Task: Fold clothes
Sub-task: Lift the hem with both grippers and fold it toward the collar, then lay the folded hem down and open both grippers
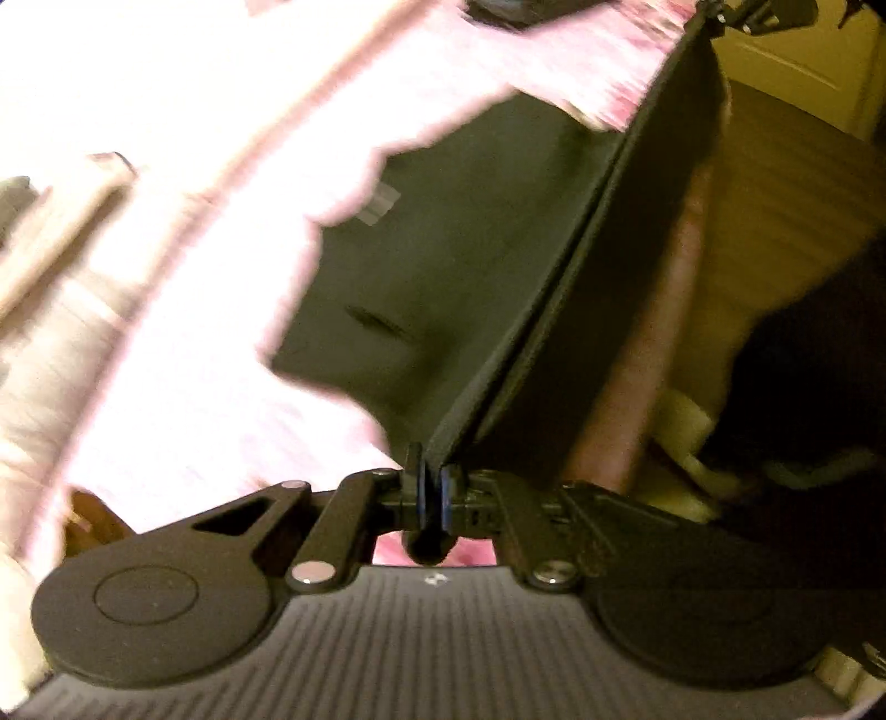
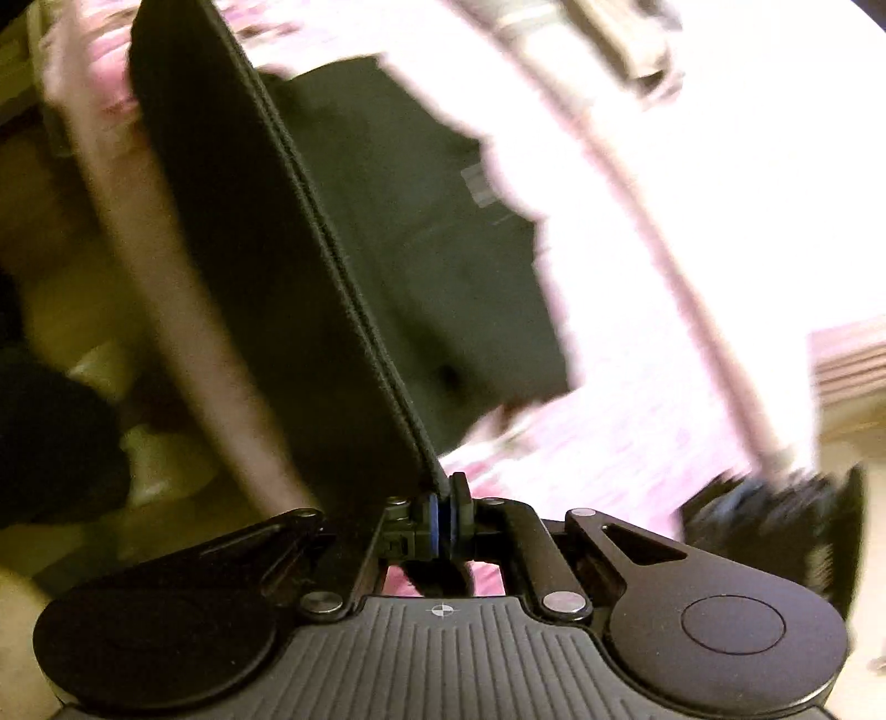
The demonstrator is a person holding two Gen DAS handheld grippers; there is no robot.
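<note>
A dark, almost black garment [image 1: 443, 266] hangs stretched over a pink and white bedcover [image 1: 166, 332]. My left gripper [image 1: 431, 487] is shut on one corner of its hemmed edge. That taut edge runs up and to the right to the other gripper [image 1: 736, 14], seen at the top. In the right wrist view my right gripper [image 2: 443, 512] is shut on the other corner of the dark garment [image 2: 398, 232]. Its stitched edge runs up to the left. The rest of the cloth droops below onto the bedcover [image 2: 692, 194]. Both views are blurred.
A person's dark clothing [image 1: 803, 354] and pale shoes [image 1: 692, 437] show over a yellowish floor beside the bed. A dark fuzzy item [image 2: 786, 509] lies on the bedcover at the right. Pale folded items [image 1: 50, 232] rest at the far left.
</note>
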